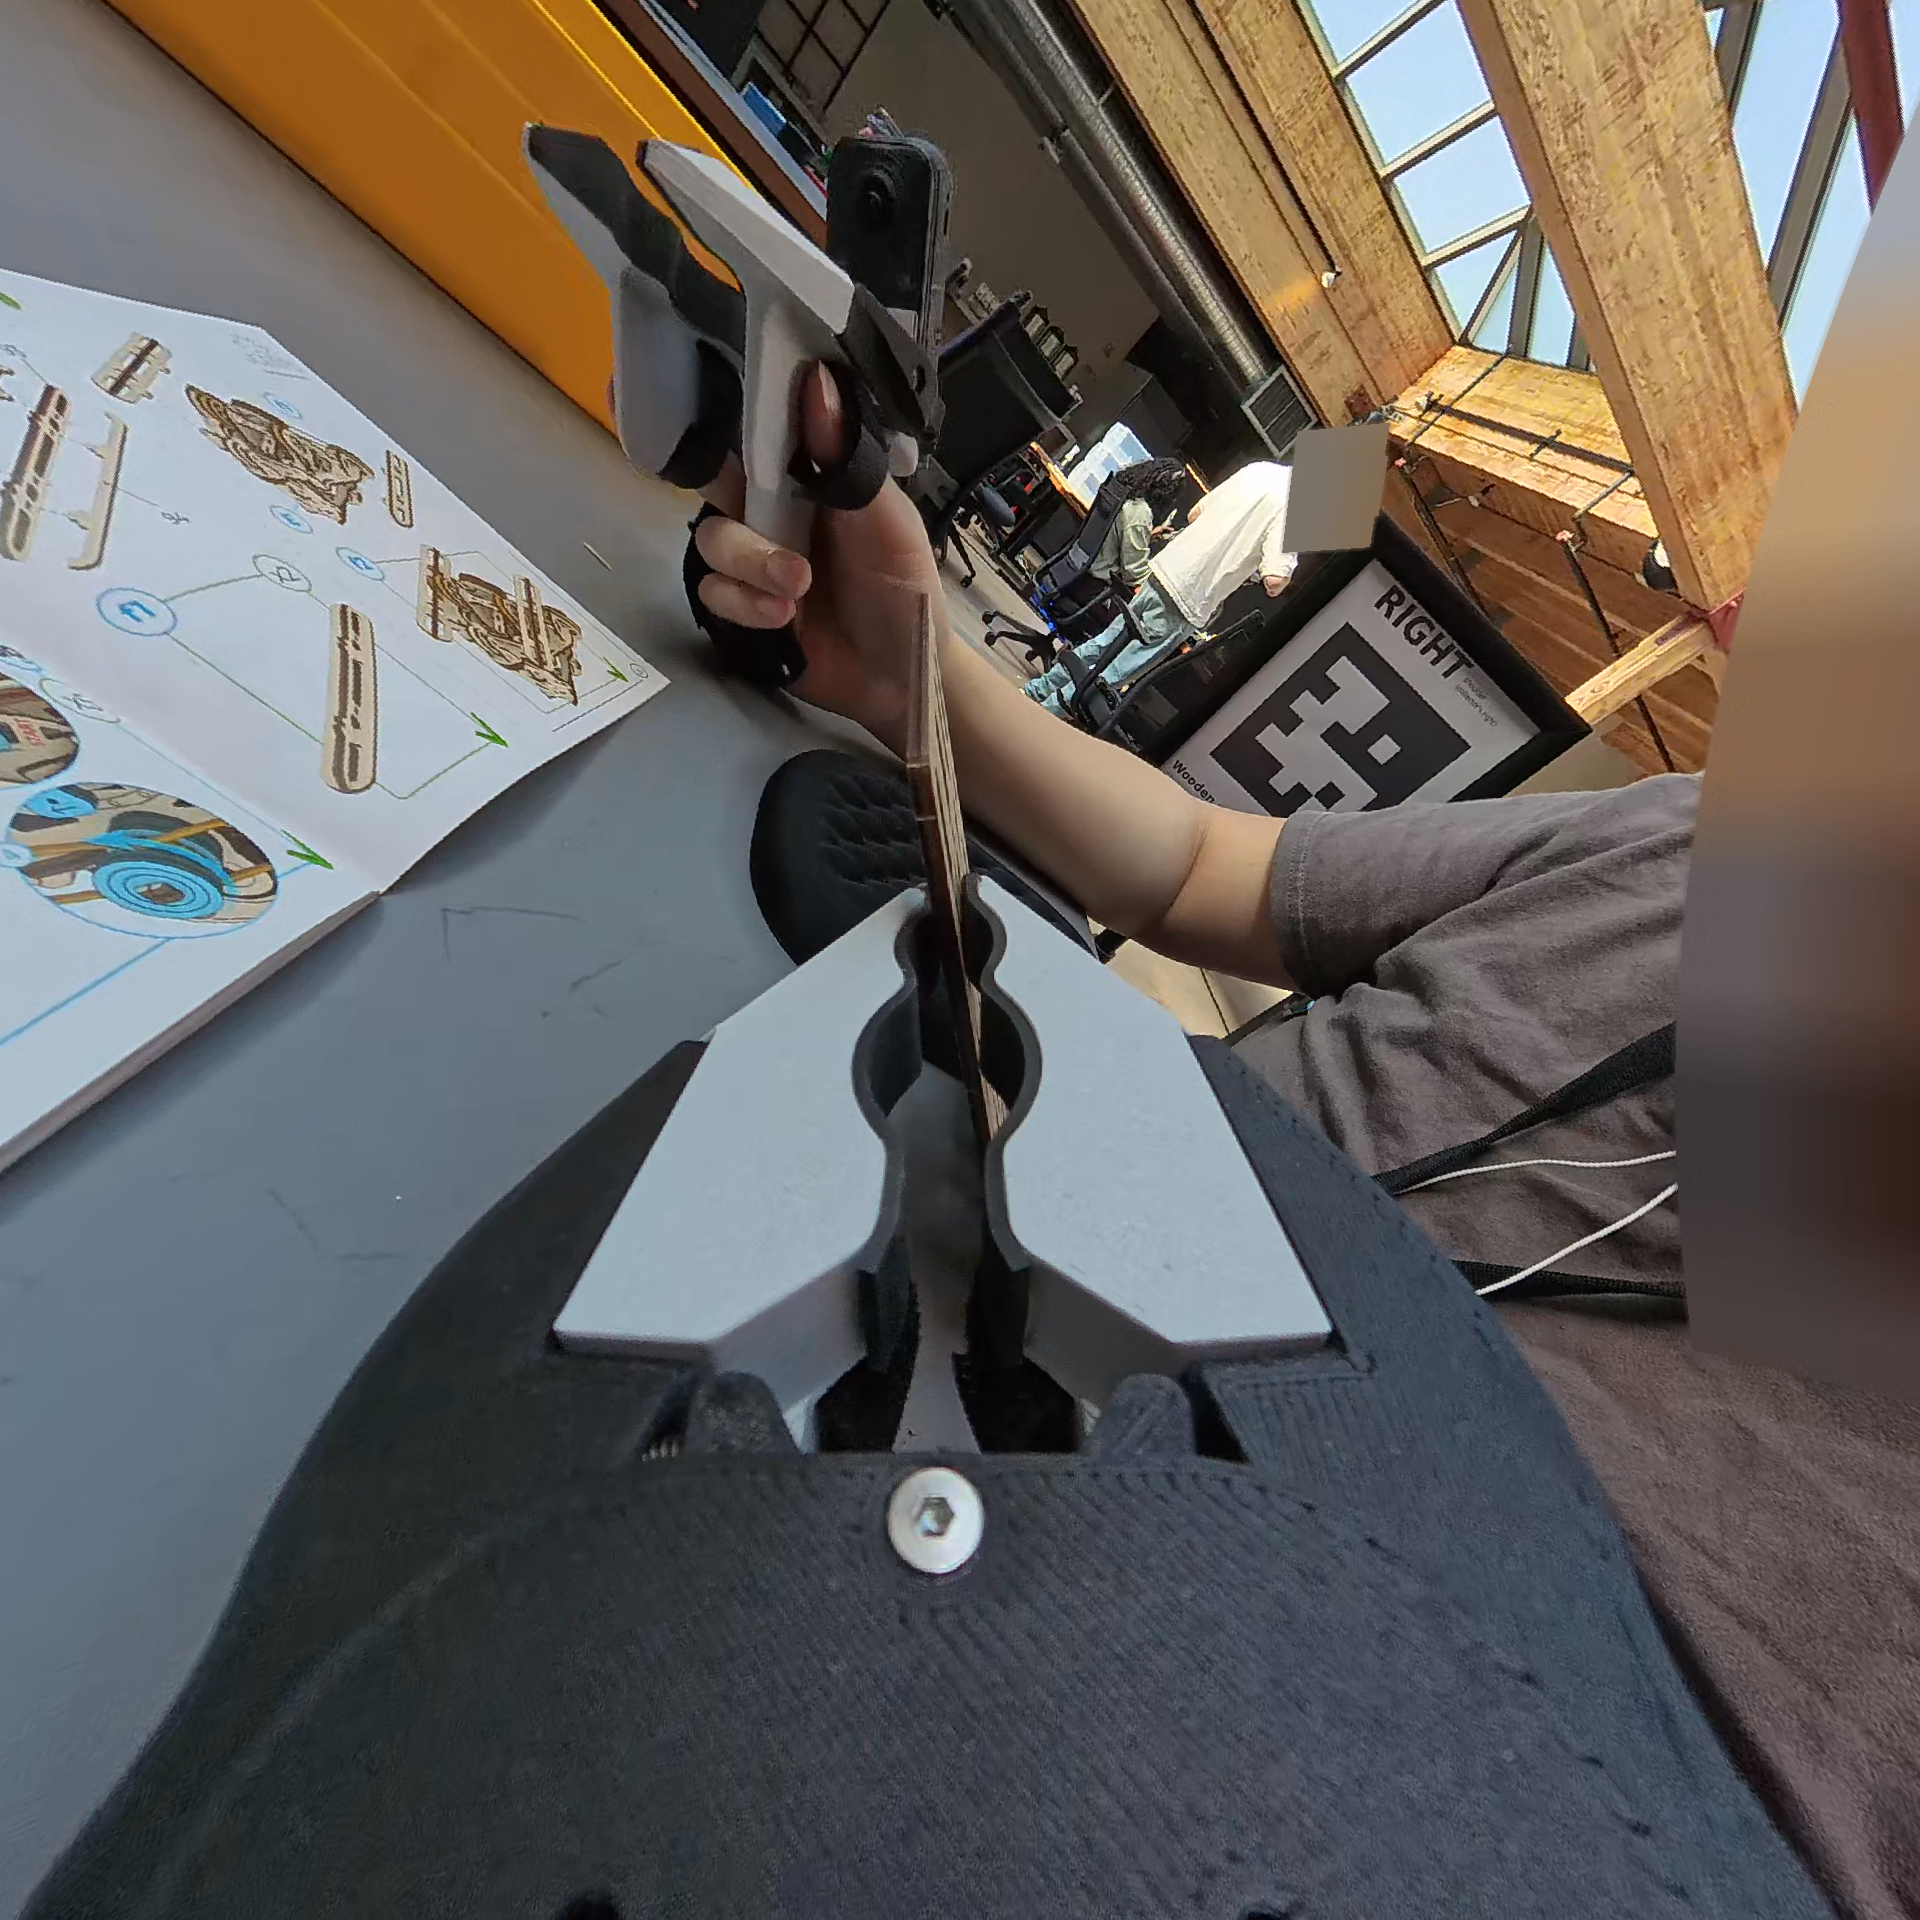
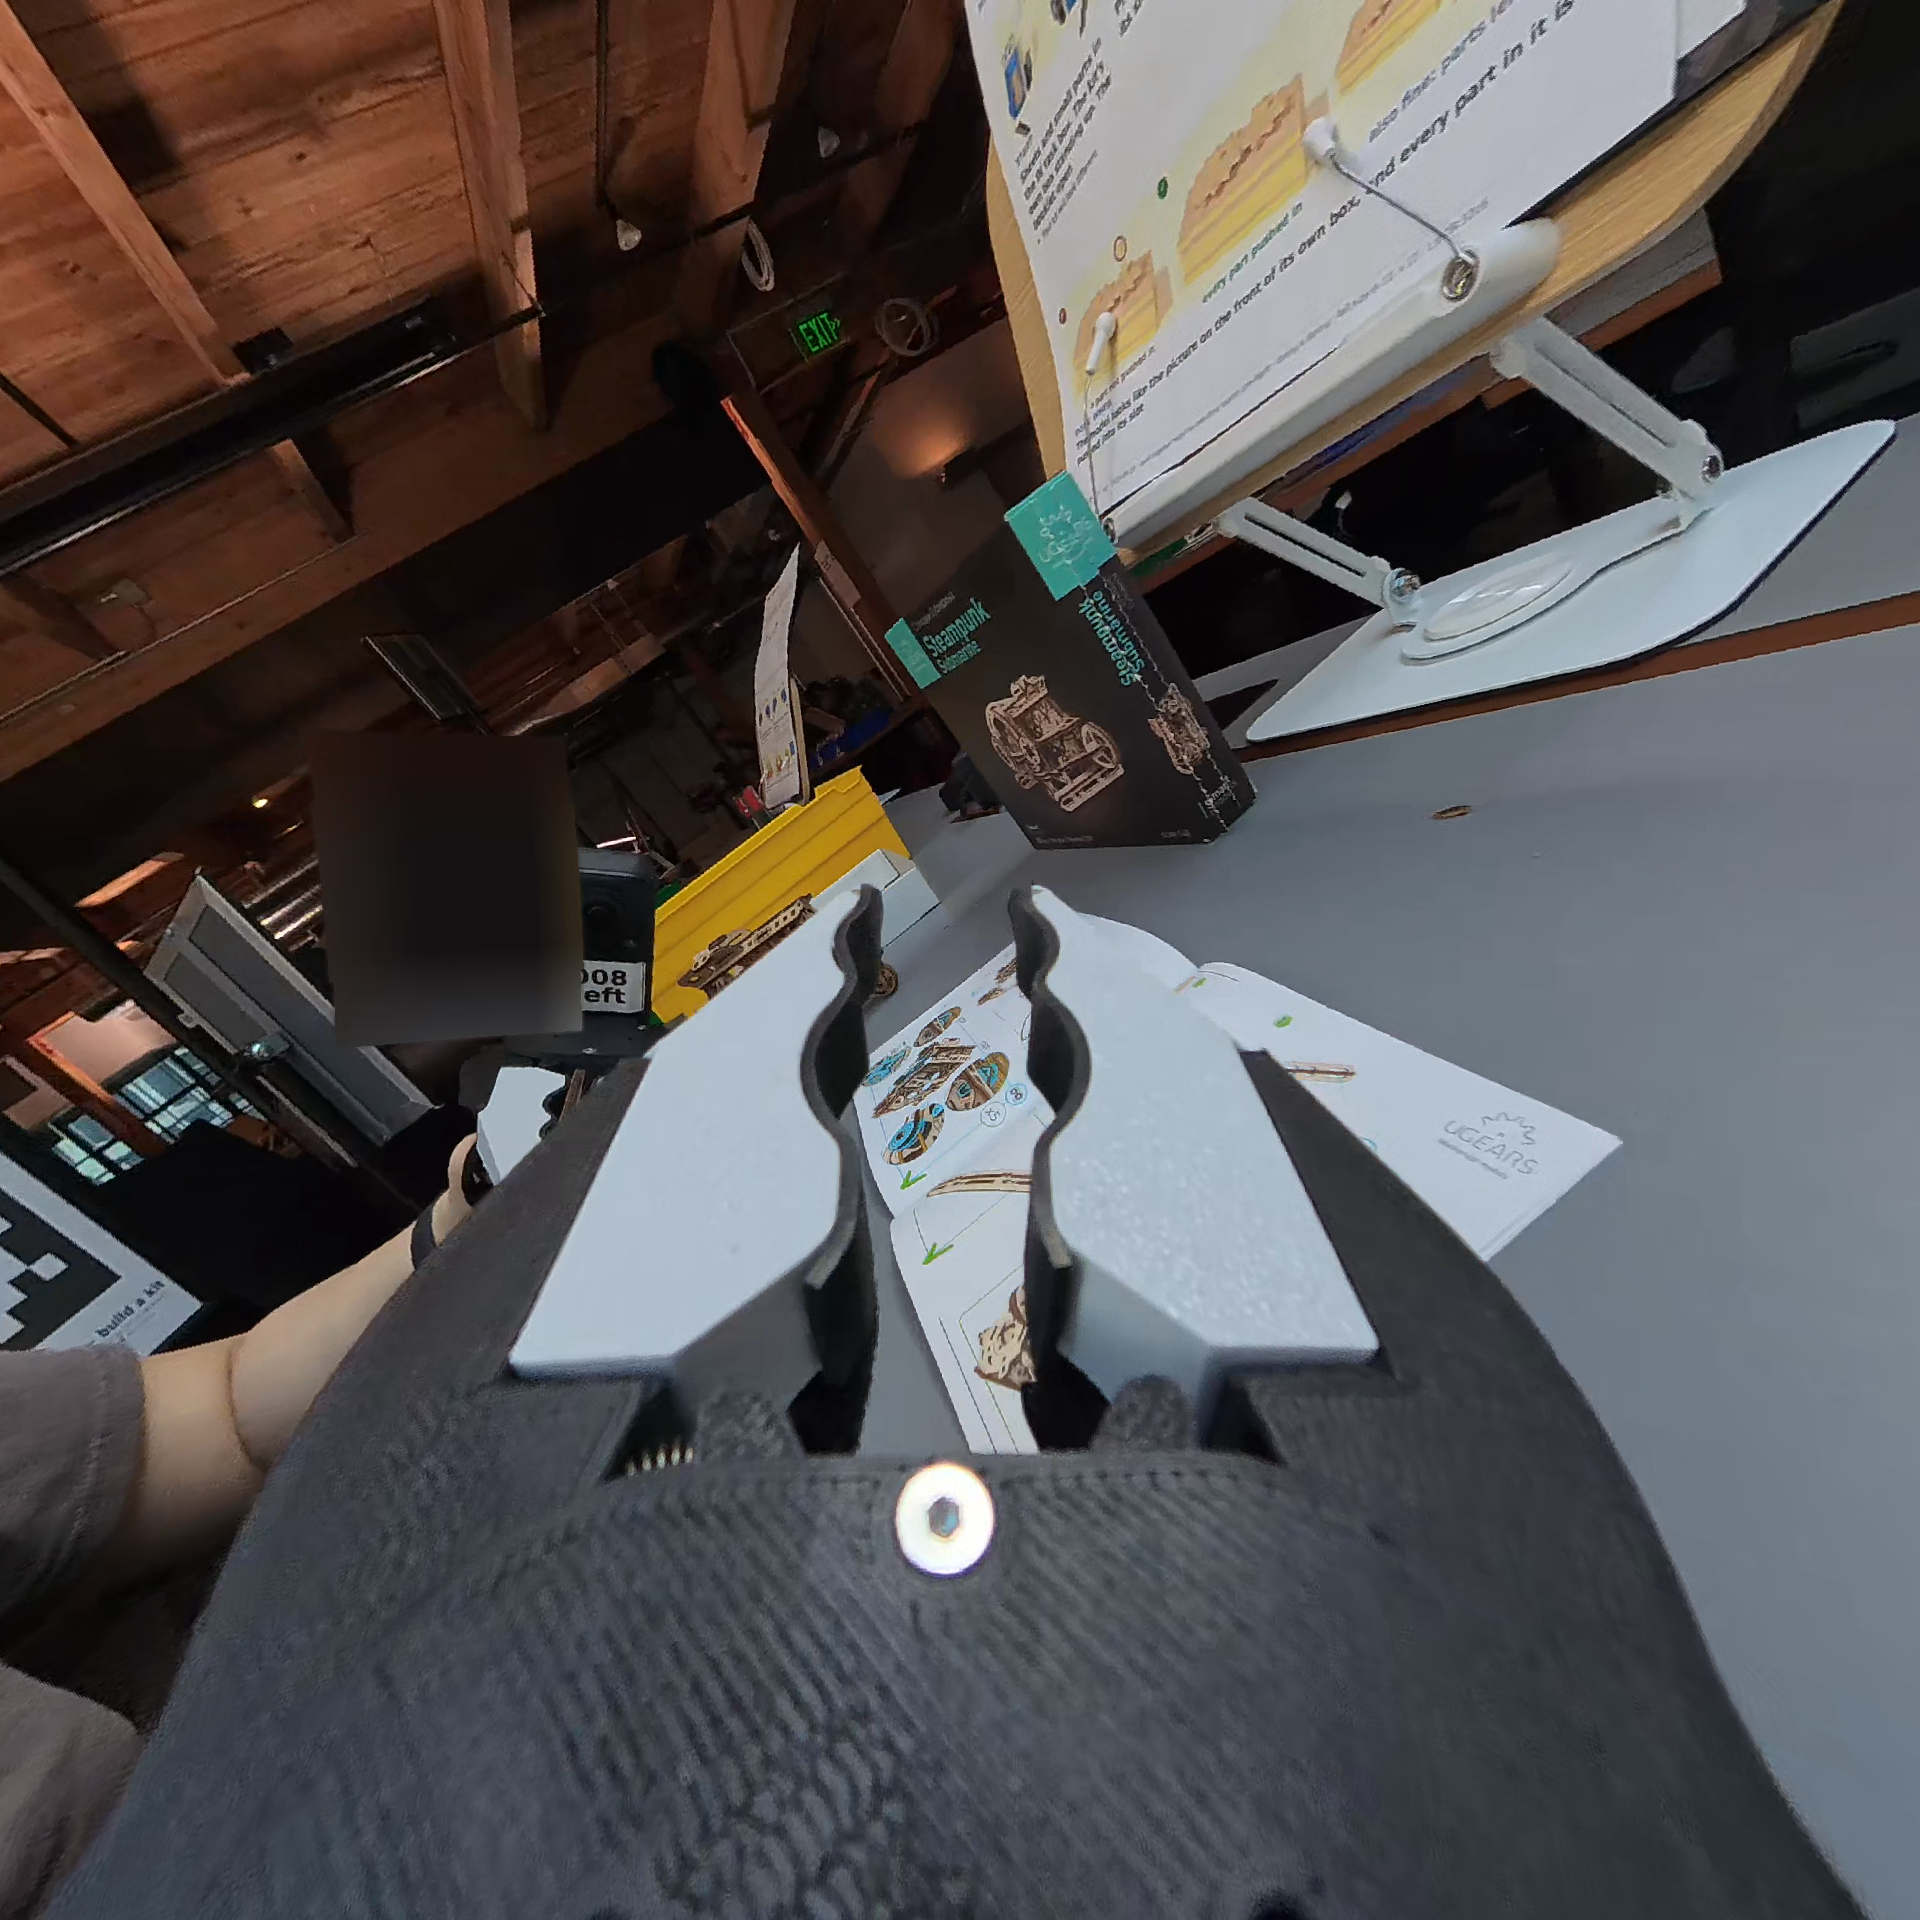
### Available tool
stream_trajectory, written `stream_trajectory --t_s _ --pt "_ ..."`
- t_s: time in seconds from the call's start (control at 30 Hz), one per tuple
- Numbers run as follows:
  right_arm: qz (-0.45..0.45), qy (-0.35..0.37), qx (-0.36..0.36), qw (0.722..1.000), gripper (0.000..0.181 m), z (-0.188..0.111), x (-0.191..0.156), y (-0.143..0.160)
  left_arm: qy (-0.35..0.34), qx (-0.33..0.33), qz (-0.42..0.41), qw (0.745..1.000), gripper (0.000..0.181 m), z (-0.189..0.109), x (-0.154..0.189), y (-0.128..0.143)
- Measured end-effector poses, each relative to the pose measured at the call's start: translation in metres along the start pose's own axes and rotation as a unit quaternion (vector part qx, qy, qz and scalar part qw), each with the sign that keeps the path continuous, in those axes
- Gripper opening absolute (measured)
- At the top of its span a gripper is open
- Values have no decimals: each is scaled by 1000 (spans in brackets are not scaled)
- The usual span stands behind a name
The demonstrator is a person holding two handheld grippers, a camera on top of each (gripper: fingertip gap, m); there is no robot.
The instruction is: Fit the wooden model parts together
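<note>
A thin wooden sheet (image 1: 940,831) is pinched edge-on in the left claw (image 1: 948,914), jutting toward frame centre. The right claw (image 2: 940,925) is held spread, empty, above the counter (image 2: 1558,935).

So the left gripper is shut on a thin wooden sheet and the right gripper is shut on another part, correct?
Not quite. The left gripper does clamp the thin wooden sheet, but the right gripper holds nothing: the right wrist view shows its jaws open and empty.

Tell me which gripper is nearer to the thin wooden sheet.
Left. The left gripper is shut on the thin wooden sheet, held edge-on between its fingers. The right gripper is raised above the table, apart, open and empty.
</note>
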State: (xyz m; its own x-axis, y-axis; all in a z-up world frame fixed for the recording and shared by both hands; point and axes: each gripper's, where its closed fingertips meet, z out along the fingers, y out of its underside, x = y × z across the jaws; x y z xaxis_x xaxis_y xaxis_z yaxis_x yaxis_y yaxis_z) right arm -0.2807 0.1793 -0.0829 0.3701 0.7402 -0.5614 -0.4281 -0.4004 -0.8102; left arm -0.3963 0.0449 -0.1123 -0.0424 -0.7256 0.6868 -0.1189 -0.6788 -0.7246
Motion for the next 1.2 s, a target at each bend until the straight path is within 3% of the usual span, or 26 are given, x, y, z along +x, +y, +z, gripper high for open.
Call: stream_trajectory --t_s 0.5,1.2 --pt "59 12 35 998 21 -9 16 -10 1 0 1 1000 1 1 0 0" --pt "78 -14 -1 997 20 0 8 2 -5 2 -4 1000 1 0 -2 0"
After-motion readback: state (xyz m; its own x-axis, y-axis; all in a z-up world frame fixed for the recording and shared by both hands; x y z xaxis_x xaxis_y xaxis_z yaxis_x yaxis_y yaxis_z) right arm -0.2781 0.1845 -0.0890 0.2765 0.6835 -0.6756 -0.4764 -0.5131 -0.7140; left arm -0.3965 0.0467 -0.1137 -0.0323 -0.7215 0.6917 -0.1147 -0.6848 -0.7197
